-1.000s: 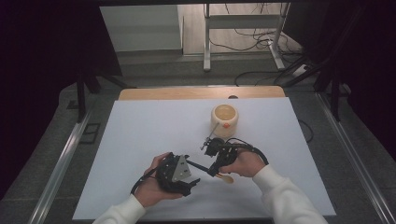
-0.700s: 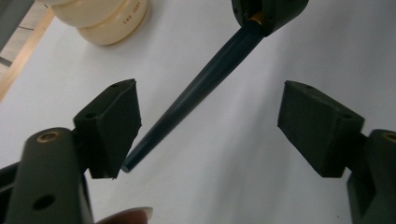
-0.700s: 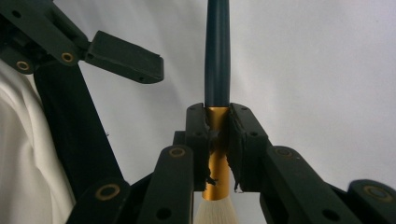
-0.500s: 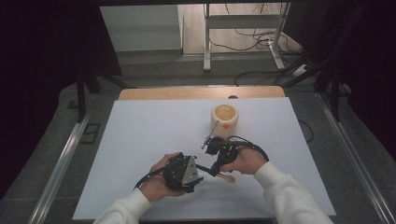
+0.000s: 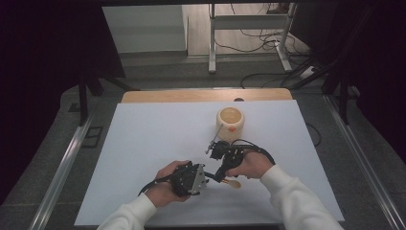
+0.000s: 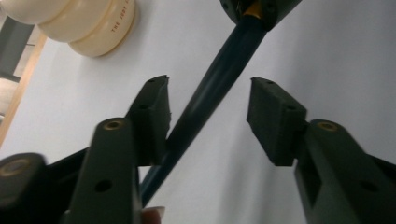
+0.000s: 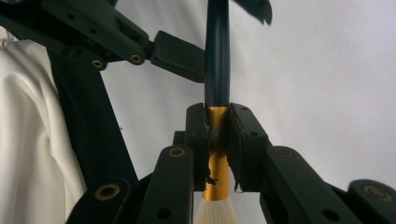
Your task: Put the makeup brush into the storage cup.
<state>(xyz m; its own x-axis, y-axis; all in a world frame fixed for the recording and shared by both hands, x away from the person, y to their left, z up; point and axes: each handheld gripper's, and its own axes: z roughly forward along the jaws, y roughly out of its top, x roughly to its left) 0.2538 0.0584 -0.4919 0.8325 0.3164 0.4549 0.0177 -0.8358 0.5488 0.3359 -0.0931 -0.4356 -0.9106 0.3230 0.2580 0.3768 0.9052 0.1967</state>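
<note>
The right tongs [image 7: 218, 140] are clamping the brush [image 7: 217, 70] at its gold ferrule, while the left tongs [image 6: 208, 116] are closing, half-open, around its dark handle.

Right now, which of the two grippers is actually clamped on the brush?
The right gripper: its pads pinch the brush at the gold band. The left gripper has the dark handle between its jaws, one pad apart from it.

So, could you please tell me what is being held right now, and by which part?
The right tool is shut on the brush at its gold ferrule. The left tool has just been closing around the dark handle; only one pad touches it.
</note>
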